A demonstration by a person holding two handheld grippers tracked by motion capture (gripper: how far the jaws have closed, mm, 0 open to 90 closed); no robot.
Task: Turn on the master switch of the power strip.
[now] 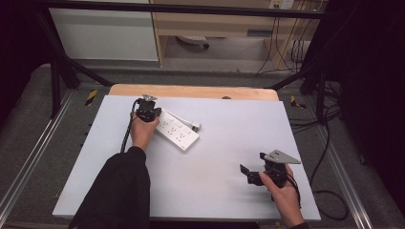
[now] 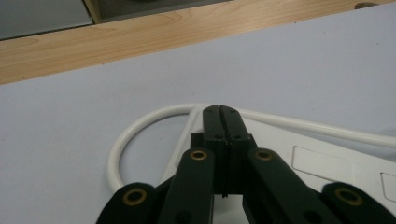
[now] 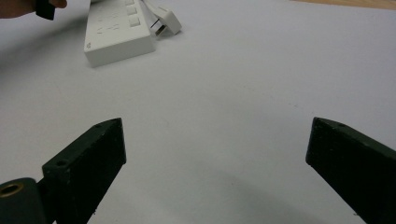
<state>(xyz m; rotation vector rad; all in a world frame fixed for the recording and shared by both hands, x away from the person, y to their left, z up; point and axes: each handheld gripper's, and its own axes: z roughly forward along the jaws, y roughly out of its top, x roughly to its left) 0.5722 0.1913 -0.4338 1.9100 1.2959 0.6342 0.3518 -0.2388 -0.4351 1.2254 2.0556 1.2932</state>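
The power strip (image 1: pixel 177 132) lies far left on the bench (image 1: pixel 229 157), its cord (image 2: pixel 140 126) looping at the far end. The left gripper (image 1: pixel 149 110) rests over that end, jaws closed together with nothing between them. The right gripper (image 1: pixel 250 174) sits near right, well apart, jaws wide.

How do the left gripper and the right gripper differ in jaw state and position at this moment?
The left gripper has its jaws shut together; the right gripper holds its jaws wide apart with nothing between them. The left gripper sits at the end of the white power strip, over its looped cable; the right gripper hovers over bare table, well away from the strip. Both are black and hand-held.
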